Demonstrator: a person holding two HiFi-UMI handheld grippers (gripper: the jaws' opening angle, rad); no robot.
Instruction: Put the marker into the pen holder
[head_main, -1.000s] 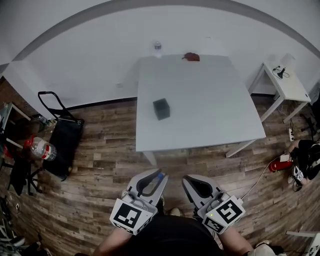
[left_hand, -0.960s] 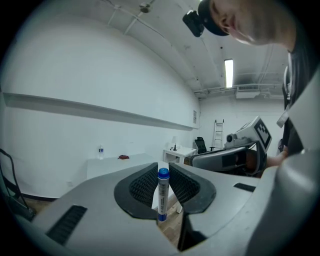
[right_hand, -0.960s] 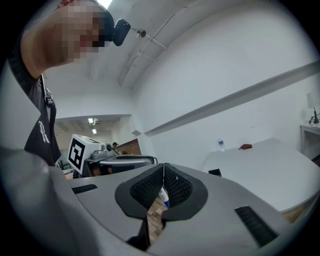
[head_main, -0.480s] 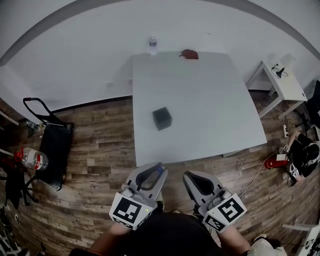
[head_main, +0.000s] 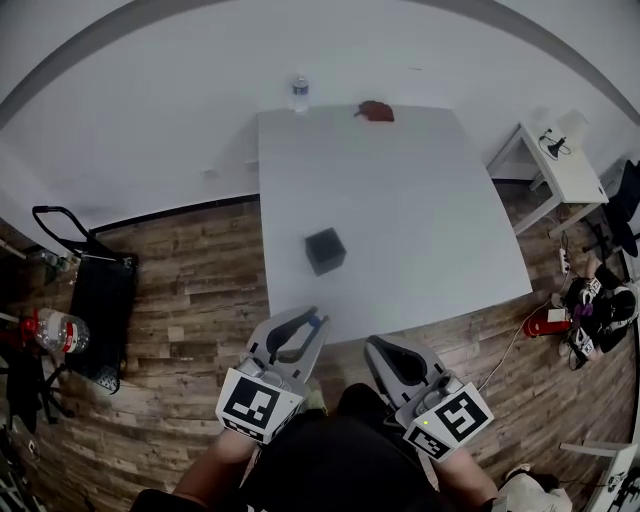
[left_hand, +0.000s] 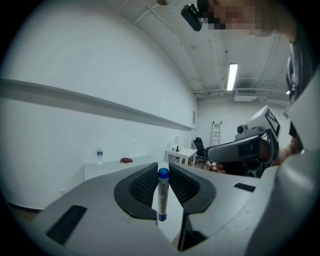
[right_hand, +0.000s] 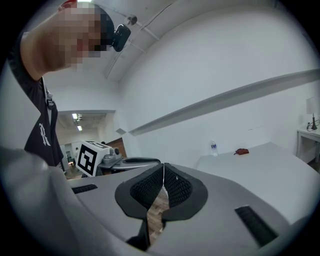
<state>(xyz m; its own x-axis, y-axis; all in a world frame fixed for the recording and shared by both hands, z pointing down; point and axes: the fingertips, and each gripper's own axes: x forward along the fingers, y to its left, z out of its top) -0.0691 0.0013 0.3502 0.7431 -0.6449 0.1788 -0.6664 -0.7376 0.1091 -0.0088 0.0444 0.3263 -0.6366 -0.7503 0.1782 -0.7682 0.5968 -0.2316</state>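
A white marker with blue ends (left_hand: 162, 195) stands upright between the pads of my left gripper (left_hand: 161, 176), which is shut on it. In the head view that gripper (head_main: 308, 330) hovers just short of the white table's near edge (head_main: 400, 310), the marker's blue tip (head_main: 313, 322) showing at the jaws. The pen holder, a small dark cube (head_main: 325, 250), sits on the table's near left part, a short way beyond my left gripper. My right gripper (right_hand: 163, 180) is shut with nothing in it; it hangs at the table's near edge (head_main: 378, 350).
A water bottle (head_main: 299, 92) and a red object (head_main: 375, 110) rest at the table's far edge. A small white side table (head_main: 555, 165) stands at the right, with cables and shoes on the floor (head_main: 580, 300). A black trolley bag (head_main: 100, 295) and a bottle (head_main: 55, 330) are left.
The whole view has shifted: the table and pen holder have come nearer to both grippers, which now reach the table's near edge. The marker stays held in the left gripper.
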